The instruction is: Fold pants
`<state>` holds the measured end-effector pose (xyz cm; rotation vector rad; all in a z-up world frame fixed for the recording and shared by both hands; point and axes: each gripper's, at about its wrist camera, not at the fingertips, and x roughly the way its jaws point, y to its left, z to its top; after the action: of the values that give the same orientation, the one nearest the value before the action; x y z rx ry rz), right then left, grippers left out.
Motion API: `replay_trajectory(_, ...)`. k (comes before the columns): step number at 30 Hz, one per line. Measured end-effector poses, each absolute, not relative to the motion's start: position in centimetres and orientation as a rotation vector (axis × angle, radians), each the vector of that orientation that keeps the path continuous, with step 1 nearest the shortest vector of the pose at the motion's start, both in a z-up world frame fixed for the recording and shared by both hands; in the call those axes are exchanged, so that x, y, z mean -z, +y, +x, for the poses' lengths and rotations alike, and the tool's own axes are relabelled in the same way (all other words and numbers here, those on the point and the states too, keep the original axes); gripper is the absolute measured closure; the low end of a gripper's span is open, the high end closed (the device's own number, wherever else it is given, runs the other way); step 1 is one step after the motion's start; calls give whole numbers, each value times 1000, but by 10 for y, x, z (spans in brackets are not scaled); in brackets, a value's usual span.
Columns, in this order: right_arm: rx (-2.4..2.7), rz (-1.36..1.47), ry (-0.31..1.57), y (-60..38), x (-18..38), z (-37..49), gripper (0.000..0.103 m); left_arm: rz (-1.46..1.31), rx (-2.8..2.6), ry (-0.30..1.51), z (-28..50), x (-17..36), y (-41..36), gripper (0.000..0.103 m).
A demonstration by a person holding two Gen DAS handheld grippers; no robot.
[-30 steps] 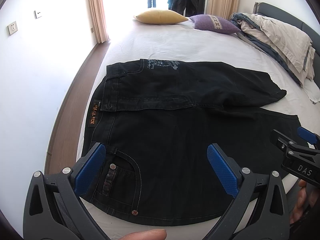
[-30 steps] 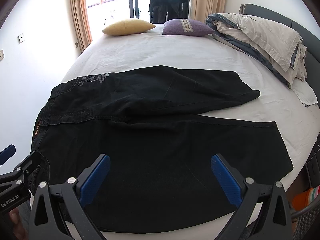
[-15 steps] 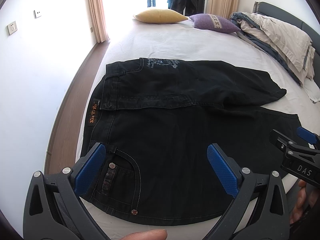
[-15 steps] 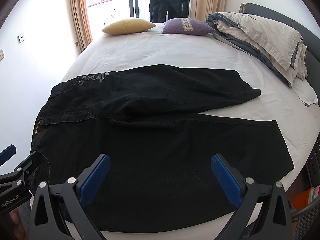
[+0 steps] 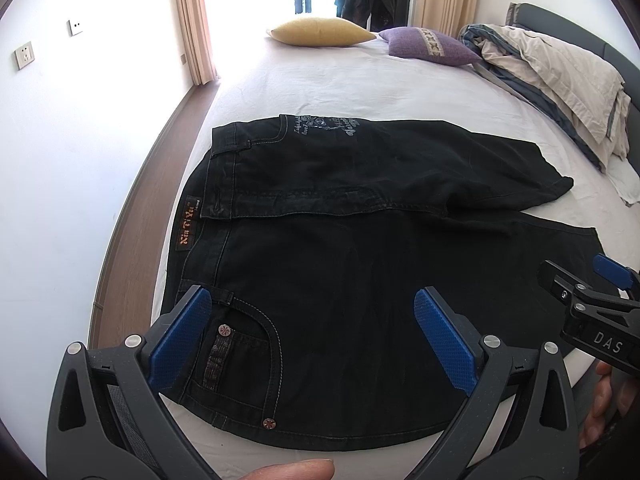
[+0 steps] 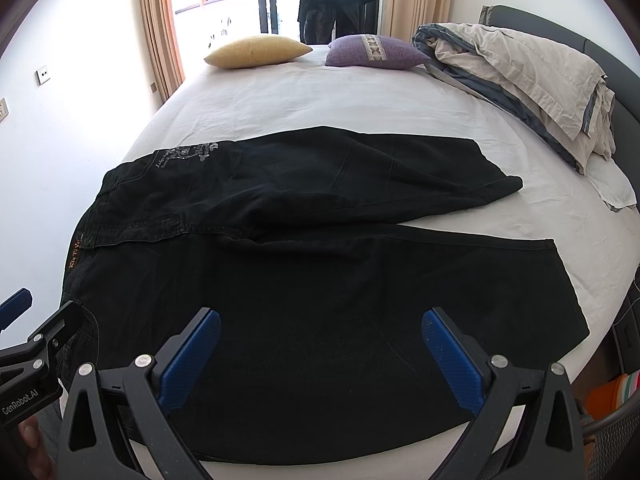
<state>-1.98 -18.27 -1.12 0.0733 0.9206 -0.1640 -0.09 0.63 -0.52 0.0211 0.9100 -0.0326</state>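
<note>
Left wrist view: pants (image 5: 360, 280) unmoved since a second ago; left gripper (image 5: 312, 340) and right gripper (image 6: 320, 356) remain spread wide, empty; folding not begun.

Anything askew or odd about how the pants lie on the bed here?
Slightly: the black denim pants lie flat, but the far leg is rumpled and angled, its hem short of the near leg's hem. Nothing spilled or damaged.

Left tool (image 5: 312, 332) spread wide, right tool (image 6: 320, 344) spread wide
</note>
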Motion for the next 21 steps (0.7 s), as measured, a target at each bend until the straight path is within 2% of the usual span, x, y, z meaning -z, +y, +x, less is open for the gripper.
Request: replay_trajectory(21, 163, 76, 925, -182, 14, -20, 0, 21, 31, 912, -2, 6, 6, 0)
